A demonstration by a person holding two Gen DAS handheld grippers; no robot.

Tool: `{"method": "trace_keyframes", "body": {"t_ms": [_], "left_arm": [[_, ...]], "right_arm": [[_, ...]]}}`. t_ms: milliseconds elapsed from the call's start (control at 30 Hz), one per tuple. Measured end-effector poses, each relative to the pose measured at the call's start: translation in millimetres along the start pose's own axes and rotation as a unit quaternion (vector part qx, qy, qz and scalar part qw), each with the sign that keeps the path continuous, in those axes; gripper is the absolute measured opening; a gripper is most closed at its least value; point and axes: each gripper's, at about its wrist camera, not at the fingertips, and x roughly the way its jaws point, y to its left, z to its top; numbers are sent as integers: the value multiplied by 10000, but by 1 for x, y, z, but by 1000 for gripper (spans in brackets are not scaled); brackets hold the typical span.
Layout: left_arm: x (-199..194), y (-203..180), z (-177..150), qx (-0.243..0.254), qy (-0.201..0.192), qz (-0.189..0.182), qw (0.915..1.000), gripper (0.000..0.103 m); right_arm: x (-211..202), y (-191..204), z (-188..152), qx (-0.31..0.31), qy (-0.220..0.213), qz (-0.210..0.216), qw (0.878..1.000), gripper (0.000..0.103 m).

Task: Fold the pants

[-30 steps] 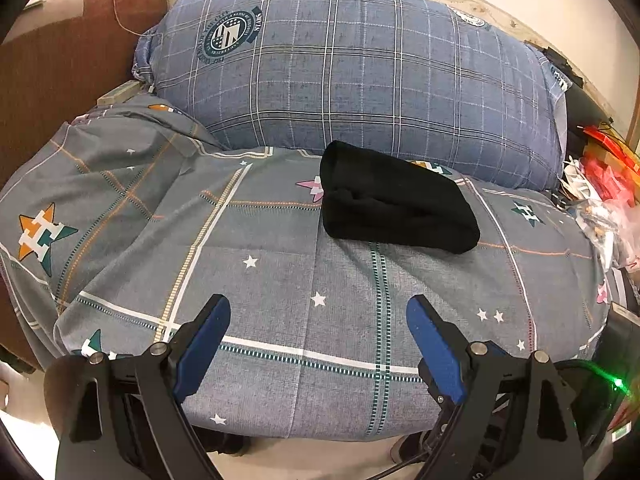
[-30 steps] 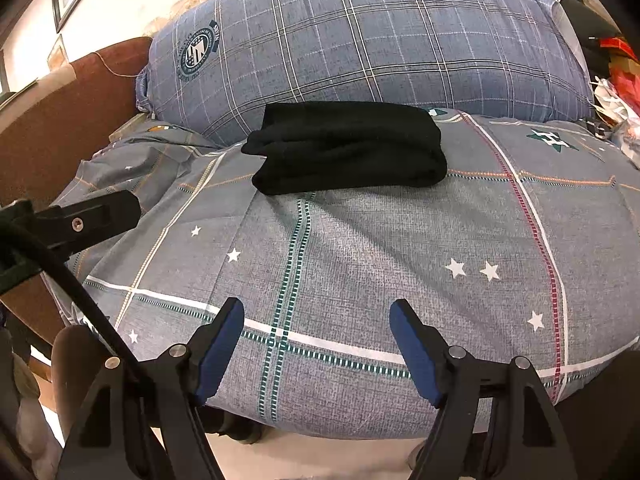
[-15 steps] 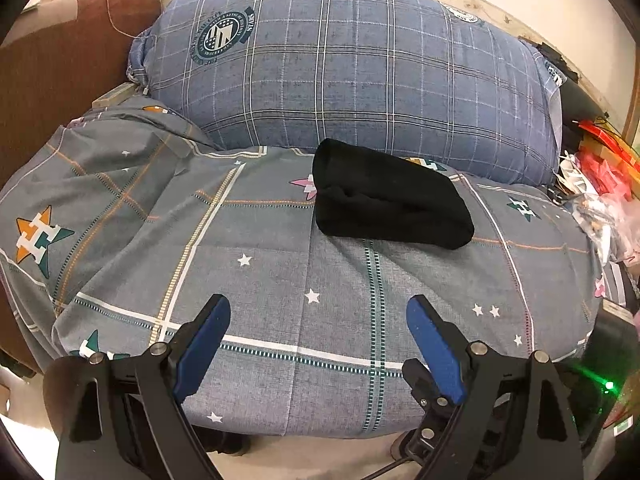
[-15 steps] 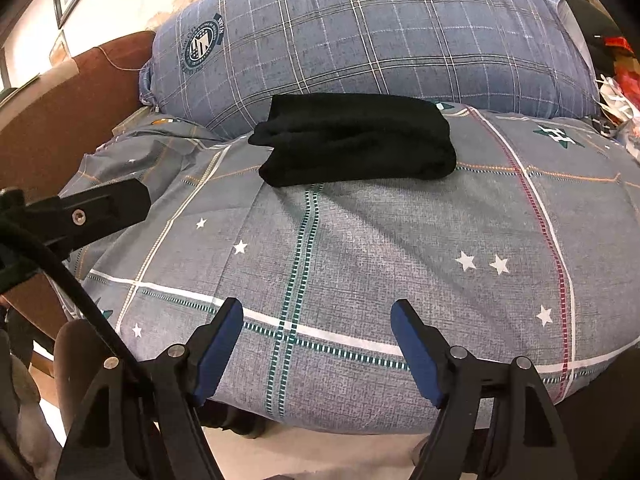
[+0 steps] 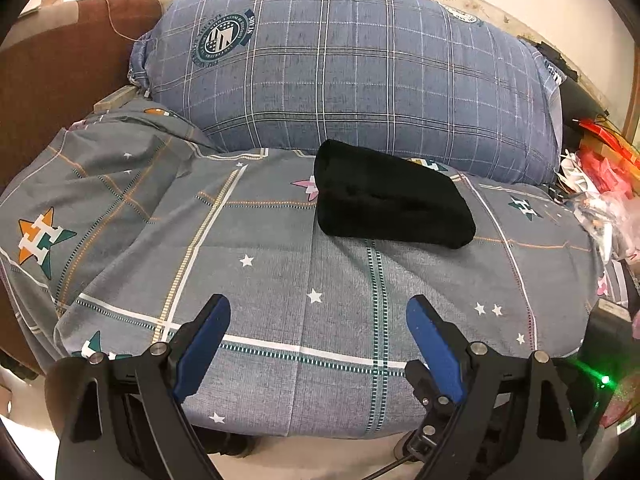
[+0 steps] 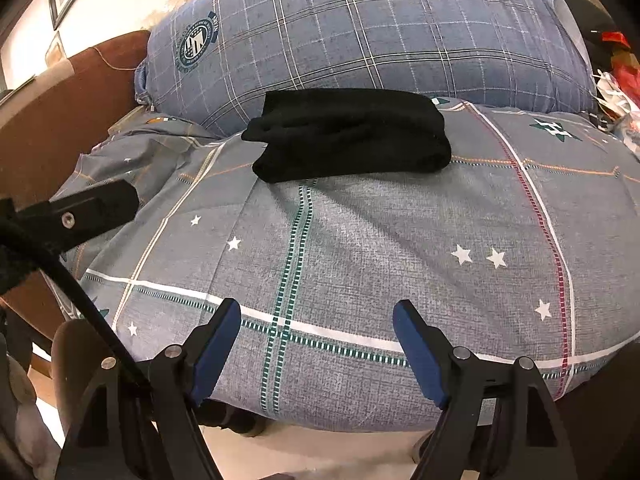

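Note:
The black pants (image 5: pixel 388 198) lie folded into a compact bundle on the grey star-patterned bed cover (image 5: pixel 280 264), near the big blue plaid pillow. They also show in the right wrist view (image 6: pixel 352 134). My left gripper (image 5: pixel 318 312) is open and empty, above the near edge of the bed, well short of the pants. My right gripper (image 6: pixel 316 316) is open and empty too, also at the near edge. Part of the left gripper's body (image 6: pixel 80 212) shows at the left of the right wrist view.
A large blue plaid pillow (image 5: pixel 352 76) stands behind the pants. A brown headboard (image 5: pixel 60 60) is at the left. Red and white clutter (image 5: pixel 600 176) lies at the bed's right side. Floor shows below the bed's front edge (image 5: pixel 312 456).
Both grippers have drawn back slightly from the bed and stay open. The folded pants have not moved.

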Motion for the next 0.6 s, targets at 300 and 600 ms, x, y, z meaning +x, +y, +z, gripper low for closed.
{"method": "trace_keyframes", "body": {"t_ms": [300, 600], "left_arm": [[5, 1, -1, -29, 73, 5, 10000, 89], [7, 2, -3, -18, 107, -3, 9999, 89]], "right_arm": [[4, 2, -2, -22, 77, -3, 10000, 83], [7, -1, -3, 21, 116, -8, 9999, 83]]}}
